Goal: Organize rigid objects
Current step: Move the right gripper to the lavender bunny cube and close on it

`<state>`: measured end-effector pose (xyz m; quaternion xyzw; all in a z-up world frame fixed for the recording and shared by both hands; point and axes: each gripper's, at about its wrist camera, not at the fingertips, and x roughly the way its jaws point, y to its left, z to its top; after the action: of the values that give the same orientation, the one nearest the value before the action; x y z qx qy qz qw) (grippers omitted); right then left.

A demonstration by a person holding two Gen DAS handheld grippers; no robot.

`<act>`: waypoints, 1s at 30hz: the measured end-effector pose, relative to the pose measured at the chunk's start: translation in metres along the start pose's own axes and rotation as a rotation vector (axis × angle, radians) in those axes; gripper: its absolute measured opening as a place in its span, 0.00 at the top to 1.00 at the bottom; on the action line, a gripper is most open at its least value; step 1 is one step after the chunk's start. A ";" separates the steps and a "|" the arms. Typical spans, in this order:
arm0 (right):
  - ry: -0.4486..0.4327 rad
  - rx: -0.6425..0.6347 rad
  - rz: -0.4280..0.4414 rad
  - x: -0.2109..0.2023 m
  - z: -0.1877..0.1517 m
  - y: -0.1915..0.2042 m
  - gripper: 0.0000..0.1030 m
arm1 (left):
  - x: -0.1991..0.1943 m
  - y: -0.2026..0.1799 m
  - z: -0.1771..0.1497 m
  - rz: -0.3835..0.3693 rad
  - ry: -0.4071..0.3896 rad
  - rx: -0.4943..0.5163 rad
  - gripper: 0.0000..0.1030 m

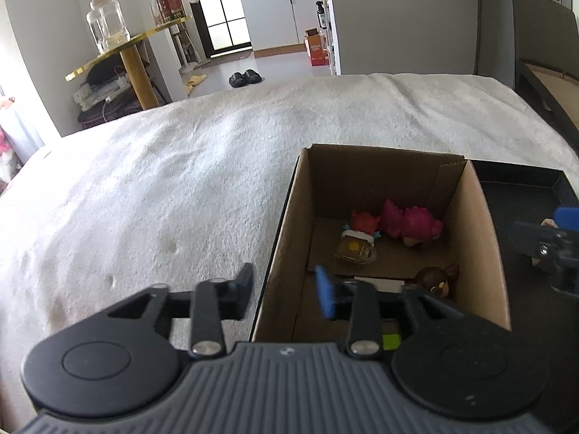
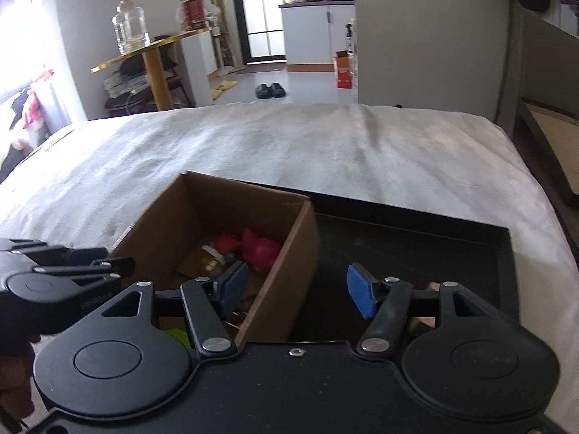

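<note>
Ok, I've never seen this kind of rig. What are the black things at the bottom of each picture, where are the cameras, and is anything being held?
They are two hand-held grippers, each with a fisheye camera looking along its fingers. The left camera shows the left gripper; the right camera shows the right gripper. Both are open and hold nothing. On the white blanket stands a cardboard box beside a black tray. In the box lie a pink toy, a red toy, a small yellowish jar and a brown figure. The left gripper straddles the box's left wall, the right one the wall between box and tray.
</note>
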<state>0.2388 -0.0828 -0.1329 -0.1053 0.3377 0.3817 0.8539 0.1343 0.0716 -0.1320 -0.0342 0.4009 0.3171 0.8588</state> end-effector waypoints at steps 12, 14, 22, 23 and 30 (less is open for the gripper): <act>0.024 0.089 -0.096 0.007 -0.020 -0.042 0.27 | 0.004 -0.024 0.004 0.047 0.005 0.069 0.30; 0.029 0.106 -0.109 0.009 -0.023 -0.048 0.26 | 0.006 -0.029 0.004 0.055 0.009 0.080 0.29; 0.044 0.176 -0.162 0.023 -0.032 -0.072 0.19 | 0.011 -0.045 0.007 0.089 0.017 0.112 0.26; 0.047 0.185 -0.170 0.025 -0.033 -0.075 0.19 | 0.012 -0.046 0.007 0.096 0.017 0.113 0.25; 0.075 0.249 -0.214 0.042 -0.045 -0.092 0.19 | 0.016 -0.045 0.009 0.133 0.025 0.099 0.24</act>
<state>0.3035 -0.1414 -0.2011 -0.0479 0.4008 0.2397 0.8829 0.1738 0.0465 -0.1462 0.0309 0.4279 0.3528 0.8315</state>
